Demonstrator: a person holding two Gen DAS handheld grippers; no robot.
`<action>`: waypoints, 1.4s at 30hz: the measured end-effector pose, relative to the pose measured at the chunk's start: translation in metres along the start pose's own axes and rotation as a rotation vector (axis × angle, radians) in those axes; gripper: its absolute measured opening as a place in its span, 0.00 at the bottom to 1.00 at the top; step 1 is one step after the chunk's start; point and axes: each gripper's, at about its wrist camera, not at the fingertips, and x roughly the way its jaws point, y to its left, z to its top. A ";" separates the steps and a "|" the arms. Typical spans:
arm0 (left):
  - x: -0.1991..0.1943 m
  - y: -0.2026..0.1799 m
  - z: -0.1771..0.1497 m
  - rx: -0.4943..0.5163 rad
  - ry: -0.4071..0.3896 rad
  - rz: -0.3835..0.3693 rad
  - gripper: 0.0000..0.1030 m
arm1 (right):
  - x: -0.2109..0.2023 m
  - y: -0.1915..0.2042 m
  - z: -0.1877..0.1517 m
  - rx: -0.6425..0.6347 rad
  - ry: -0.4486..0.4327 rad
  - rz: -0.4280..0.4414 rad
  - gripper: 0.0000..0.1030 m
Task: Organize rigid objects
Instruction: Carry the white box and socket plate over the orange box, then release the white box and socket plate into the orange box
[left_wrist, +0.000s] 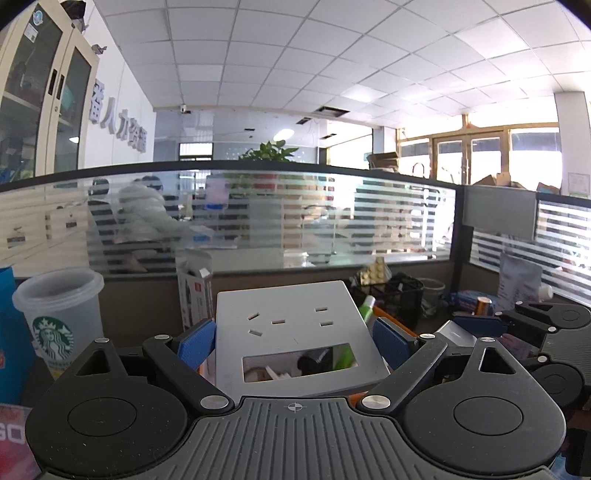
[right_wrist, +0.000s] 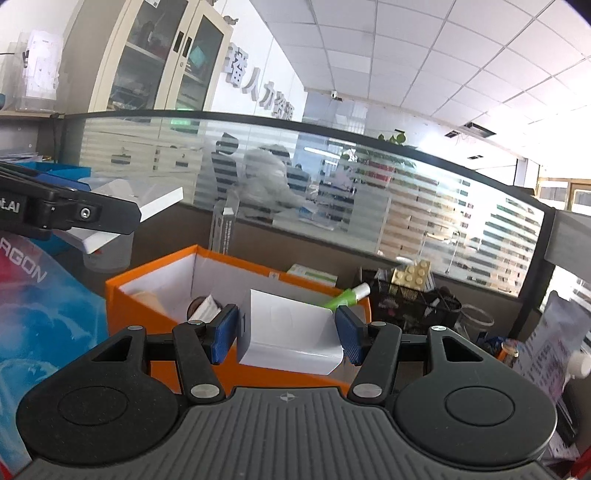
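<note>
The socket plate (left_wrist: 295, 332), a flat grey panel with five slots and a rectangular window, sits tilted between the blue pads of the left claw (left_wrist: 293, 341), whose jaws stand wide and press its two side edges; in the right view the same plate (right_wrist: 147, 201) shows white, lifted clear beside the orange box. Gripping it by the edges keeps its broad face free, which I judge suits laying it down flat. The right claw (right_wrist: 288, 334) is about half open and clamps a white block (right_wrist: 291, 332), apparently a charger, by its two flat sides, held just in front of the orange box (right_wrist: 147, 295); that position suggests the block is being carried to or from the box, though which I cannot tell. Inside the box lie a green tube (right_wrist: 345, 297), a dark round item and some paper. Outward on the counter stand one black mesh basket (right_wrist: 410, 299) with a yellow brick (right_wrist: 415, 275) on top, one lidless Starbucks cup (left_wrist: 61, 317) at the left, and one tall carton (left_wrist: 194, 291) against the frosted partition (left_wrist: 258, 214). Count: two claws, each holding one thing; one box, one basket, one cup, one tube.
</note>
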 end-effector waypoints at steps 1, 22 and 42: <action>0.003 0.001 0.001 -0.001 0.000 0.000 0.90 | 0.003 -0.001 0.002 -0.001 -0.004 0.001 0.52; 0.085 0.026 -0.011 -0.034 0.100 0.036 0.90 | 0.077 -0.008 0.012 0.017 0.043 0.039 0.52; 0.128 0.037 -0.041 -0.050 0.213 0.056 0.91 | 0.123 -0.001 -0.008 0.016 0.109 0.025 0.55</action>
